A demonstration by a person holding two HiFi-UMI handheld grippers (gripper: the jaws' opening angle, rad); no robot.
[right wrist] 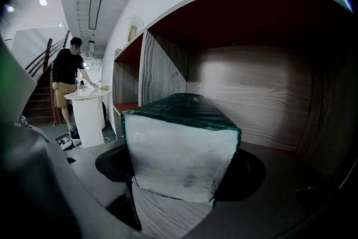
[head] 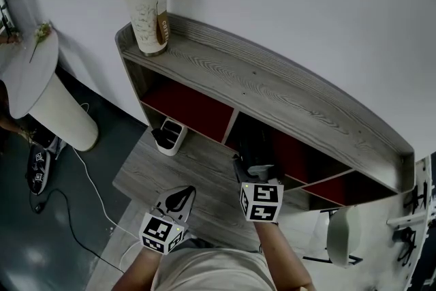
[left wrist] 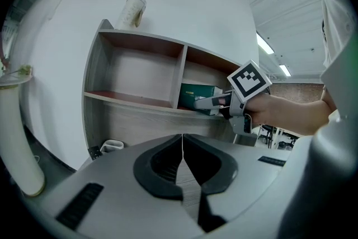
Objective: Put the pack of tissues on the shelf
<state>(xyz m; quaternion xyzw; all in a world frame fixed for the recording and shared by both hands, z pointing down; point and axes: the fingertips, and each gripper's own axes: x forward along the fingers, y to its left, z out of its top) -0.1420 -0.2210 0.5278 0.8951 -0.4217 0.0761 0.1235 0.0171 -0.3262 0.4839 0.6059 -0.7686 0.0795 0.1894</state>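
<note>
The pack of tissues [right wrist: 178, 151], dark green on top with a white end, lies lengthwise between the jaws of my right gripper [right wrist: 179, 173], which is shut on it. It is inside a red-lined compartment of the grey wooden shelf [head: 272, 88]. The left gripper view shows the pack [left wrist: 197, 92] in the second compartment from the left, just above the board, with the right gripper [left wrist: 210, 102] behind it. In the head view the right gripper [head: 255, 159] reaches under the shelf's top, which hides the pack. My left gripper [head: 180, 195] hangs lower left, shut and empty [left wrist: 182, 145].
A tall paper cup [head: 146, 10] stands on the shelf's left end. A small white bin [head: 169, 136] sits on the floor by the shelf. A white pedestal table [head: 41, 78] and a cable [head: 88, 180] are at left, a chair [head: 344, 232] at right. A person [right wrist: 67, 81] stands far off.
</note>
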